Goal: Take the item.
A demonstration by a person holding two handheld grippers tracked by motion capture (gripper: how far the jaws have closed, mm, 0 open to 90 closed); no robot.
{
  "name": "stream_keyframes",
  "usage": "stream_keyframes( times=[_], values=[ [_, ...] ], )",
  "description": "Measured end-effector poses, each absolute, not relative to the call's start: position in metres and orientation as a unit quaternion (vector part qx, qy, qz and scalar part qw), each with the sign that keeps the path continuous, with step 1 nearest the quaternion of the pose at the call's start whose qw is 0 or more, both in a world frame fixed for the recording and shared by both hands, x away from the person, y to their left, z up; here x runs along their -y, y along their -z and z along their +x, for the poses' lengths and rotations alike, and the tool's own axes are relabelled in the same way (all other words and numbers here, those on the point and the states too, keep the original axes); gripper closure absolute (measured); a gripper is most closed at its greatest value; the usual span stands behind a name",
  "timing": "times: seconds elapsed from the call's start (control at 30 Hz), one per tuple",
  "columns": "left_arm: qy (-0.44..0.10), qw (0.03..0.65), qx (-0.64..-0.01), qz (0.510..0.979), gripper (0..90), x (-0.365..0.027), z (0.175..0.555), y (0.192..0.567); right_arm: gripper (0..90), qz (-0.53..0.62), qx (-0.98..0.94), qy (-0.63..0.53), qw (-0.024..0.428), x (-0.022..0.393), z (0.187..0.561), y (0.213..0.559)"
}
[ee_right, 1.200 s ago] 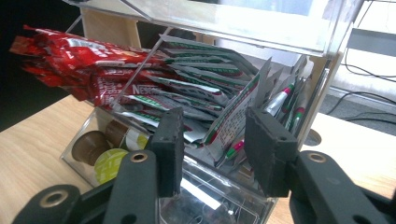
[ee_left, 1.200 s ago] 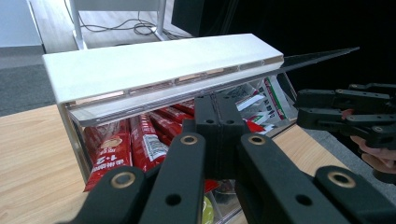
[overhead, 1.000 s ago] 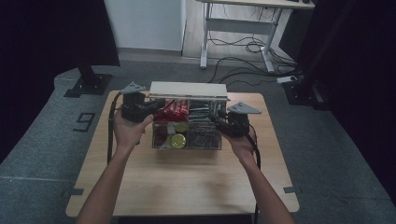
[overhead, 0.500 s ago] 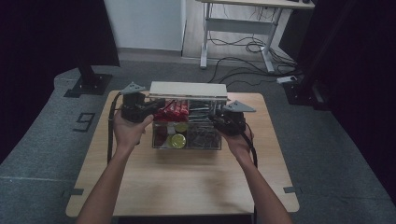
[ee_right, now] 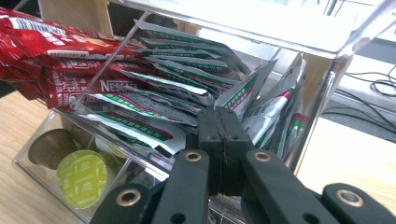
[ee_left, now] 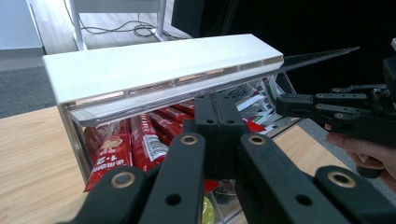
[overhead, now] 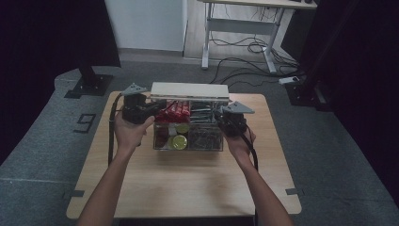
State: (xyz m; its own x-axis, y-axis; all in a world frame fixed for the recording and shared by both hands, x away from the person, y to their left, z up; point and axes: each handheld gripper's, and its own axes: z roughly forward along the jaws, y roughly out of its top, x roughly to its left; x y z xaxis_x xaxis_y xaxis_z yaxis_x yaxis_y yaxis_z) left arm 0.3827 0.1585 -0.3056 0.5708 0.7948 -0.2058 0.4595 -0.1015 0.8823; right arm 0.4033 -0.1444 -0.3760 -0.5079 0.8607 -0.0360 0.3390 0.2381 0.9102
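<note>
A clear plastic organiser box (overhead: 188, 148) stands mid-table, its white lid (overhead: 189, 90) raised at the back. Inside lie red stick packets (overhead: 175, 111), green-and-white sachets (overhead: 202, 108) and a green-topped capsule (overhead: 179, 141). My left gripper (overhead: 155, 106) is shut and empty at the box's left end, its tips just under the lid (ee_left: 154, 65) in front of the red packets (ee_left: 140, 140). My right gripper (overhead: 218, 116) is at the right end. Its jaws have just been closing and now meet, nothing between them, right in front of the sachets (ee_right: 177, 88).
A brown capsule (ee_right: 49, 144) sits beside the green one (ee_right: 81, 177) in the front compartment. The wooden table (overhead: 188, 188) has bare room in front of the box. A desk frame and cables (overhead: 244, 47) stand on the floor beyond.
The right hand has shifted very slightly at the box's right end. The left hand and the box have kept still.
</note>
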Motion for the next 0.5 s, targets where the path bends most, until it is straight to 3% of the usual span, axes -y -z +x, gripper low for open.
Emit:
stream_keyframes(
  times=[0.5],
  values=[
    [-0.164, 0.513, -0.434, 0.722, 90.0, -0.158, 0.383, 0.306, 89.6, 0.388, -0.713, -0.512, 0.283, 0.162, 0.378, 0.363]
  ],
)
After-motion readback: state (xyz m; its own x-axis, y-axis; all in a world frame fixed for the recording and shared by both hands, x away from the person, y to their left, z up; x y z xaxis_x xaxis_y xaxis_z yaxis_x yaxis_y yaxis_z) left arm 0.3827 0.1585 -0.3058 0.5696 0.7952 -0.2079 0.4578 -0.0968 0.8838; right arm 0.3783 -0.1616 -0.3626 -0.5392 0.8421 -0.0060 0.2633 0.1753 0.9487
